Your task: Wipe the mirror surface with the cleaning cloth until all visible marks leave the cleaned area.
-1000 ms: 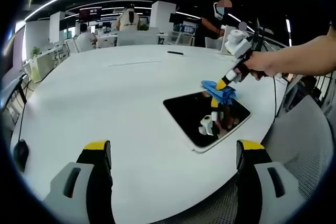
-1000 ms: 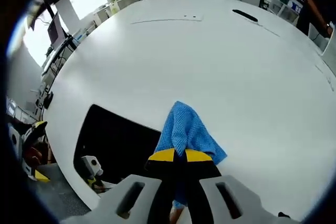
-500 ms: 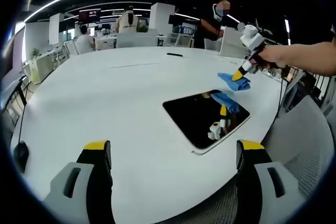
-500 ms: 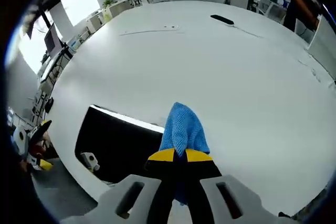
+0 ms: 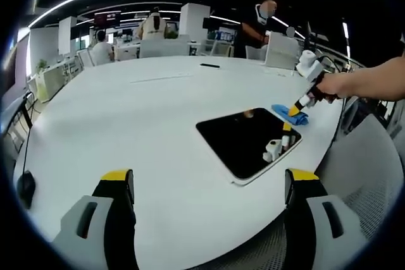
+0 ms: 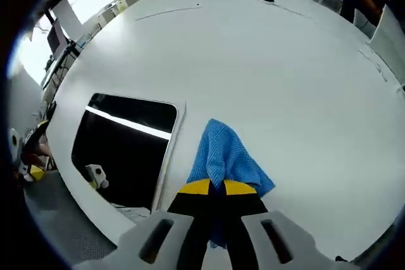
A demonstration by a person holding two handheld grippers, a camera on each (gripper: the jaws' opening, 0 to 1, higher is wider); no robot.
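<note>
Beside the mirror (image 6: pixel 123 147), on the white table (image 6: pixel 285 67), the cleaning cloth (image 6: pixel 224 159) is clamped in the right gripper (image 6: pixel 217 188); left gripper (image 5: pixel 205 184) jaws spread; office beyond.

I log: blue woven cleaning cloth (image 6: pixel 226 156), coarse, matt, frame centre; dark rectangular mirror (image 6: pixel 121 150), glossy, left; round white table (image 6: pixel 266 49), smooth, satin.
</note>
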